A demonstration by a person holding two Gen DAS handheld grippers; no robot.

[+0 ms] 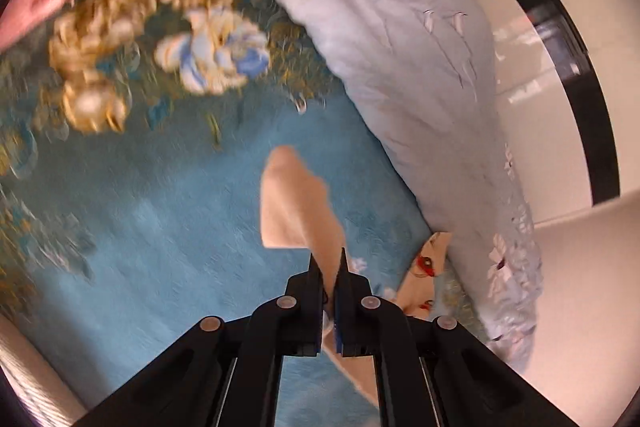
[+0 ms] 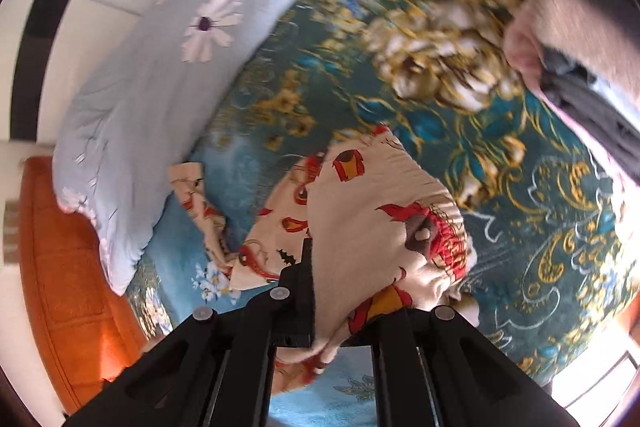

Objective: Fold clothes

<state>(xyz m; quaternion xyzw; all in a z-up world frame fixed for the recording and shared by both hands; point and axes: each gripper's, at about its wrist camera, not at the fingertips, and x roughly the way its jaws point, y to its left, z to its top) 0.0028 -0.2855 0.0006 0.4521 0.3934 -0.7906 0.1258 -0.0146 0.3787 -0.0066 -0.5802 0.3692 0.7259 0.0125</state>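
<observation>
Both clamped on the cream printed garment (image 2: 372,211) at lower centre of each frame — left gripper (image 1: 329,269) pinching an edge, right gripper (image 2: 320,255) draped over — soft, light, limp; best gripped at hems or corners.

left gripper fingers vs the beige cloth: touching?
Touching. Left wrist view: the left gripper is closed with the beige cloth pinched between its fingers; the fabric runs straight through the narrow slot, with no gap showing.

bright daylight | motion blur throughout | fisheye warp, dark corners
</observation>
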